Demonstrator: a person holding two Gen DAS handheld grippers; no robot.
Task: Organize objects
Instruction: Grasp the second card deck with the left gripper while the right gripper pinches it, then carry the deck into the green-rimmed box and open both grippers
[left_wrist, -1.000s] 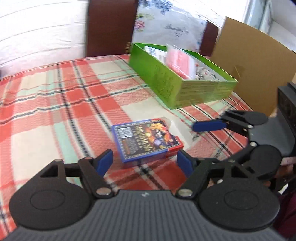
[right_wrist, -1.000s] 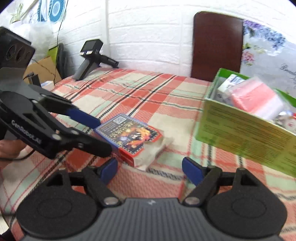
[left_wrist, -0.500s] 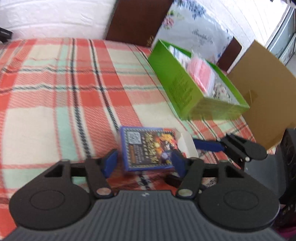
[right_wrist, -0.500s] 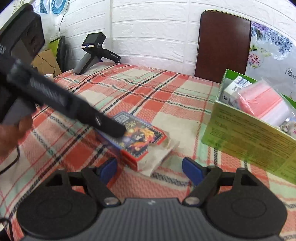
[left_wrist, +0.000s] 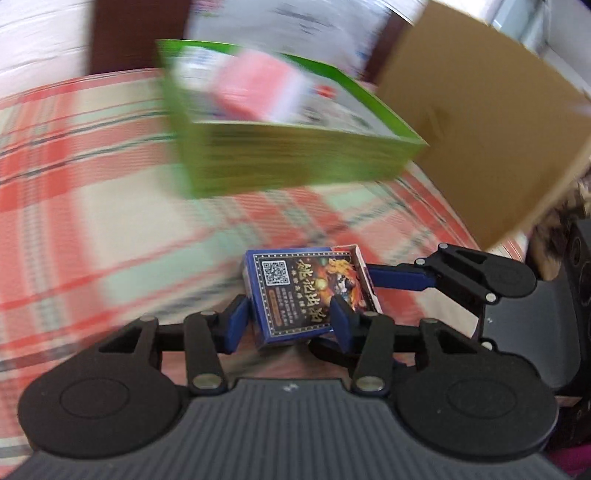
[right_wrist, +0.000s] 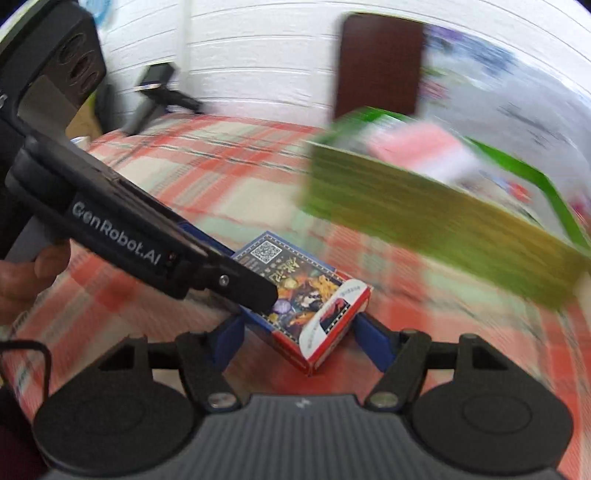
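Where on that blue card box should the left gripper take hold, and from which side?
Grip the card box across its two long side walls near the end closest to the left gripper, approaching from that near end. It lies flat, so those walls are parallel. The jaws, just closing, already straddle it there; the far end is taken by the right gripper, also closing.

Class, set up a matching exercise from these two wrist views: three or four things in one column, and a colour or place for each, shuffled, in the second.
Things:
1. card box
2. open carton
3. cardboard sheet
4. chair back

Descriptions:
A. bright green, holds a pink packet
B. dark brown, against the white wall
C. blue-bordered with a QR code, between the left tool's pads
D. plain tan, standing at the table's edge

Pairs: 1-C, 2-A, 3-D, 4-B
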